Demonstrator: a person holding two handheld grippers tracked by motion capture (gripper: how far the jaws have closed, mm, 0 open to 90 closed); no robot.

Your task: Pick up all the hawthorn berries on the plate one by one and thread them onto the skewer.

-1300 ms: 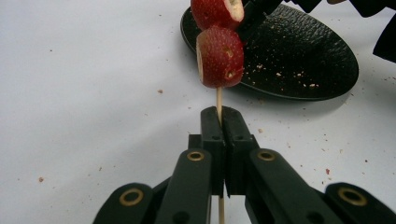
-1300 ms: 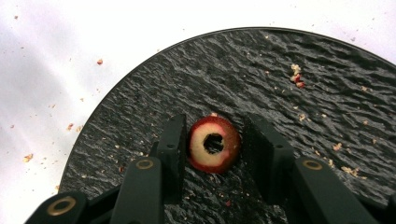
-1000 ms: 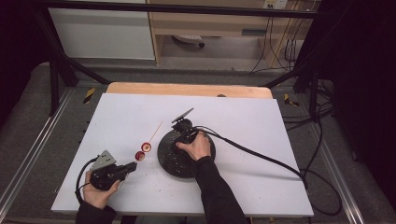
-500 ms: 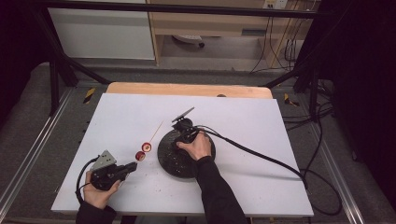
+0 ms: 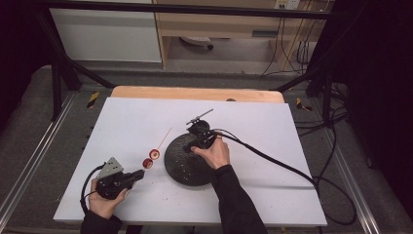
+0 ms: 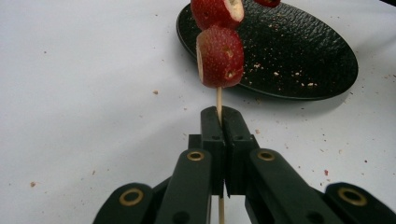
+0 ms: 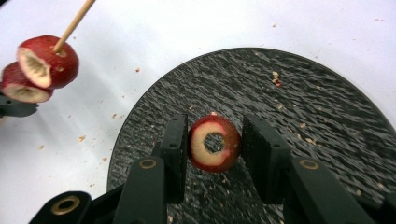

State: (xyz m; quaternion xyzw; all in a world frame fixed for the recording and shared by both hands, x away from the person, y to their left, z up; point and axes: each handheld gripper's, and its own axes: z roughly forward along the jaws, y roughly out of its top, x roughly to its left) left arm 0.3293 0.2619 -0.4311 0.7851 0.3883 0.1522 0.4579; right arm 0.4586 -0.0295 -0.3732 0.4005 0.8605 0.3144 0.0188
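Observation:
A thin wooden skewer (image 5: pixel 164 136) carries two red cored fruit pieces (image 5: pixel 151 159) left of a black textured plate (image 5: pixel 181 165). My left gripper (image 5: pixel 141 173) is shut on the skewer's lower end (image 6: pixel 218 100), with the nearest fruit (image 6: pixel 220 57) just above the jaws (image 6: pixel 219 114). My right gripper (image 5: pixel 200 134) reaches over the plate's far side. In the right gripper view a third red fruit piece (image 7: pixel 215 144), with its cored hole facing the camera, sits between the jaws (image 7: pixel 214 126) over the plate (image 7: pixel 317 121). Both pads touch its sides.
Crumbs are scattered on the plate and the white tabletop (image 5: pixel 272 126). The right gripper's black cable (image 5: pixel 272 161) runs off to the right edge. A wooden strip (image 5: pixel 195 92) borders the table's far side, and metal rails (image 5: pixel 29 165) flank it.

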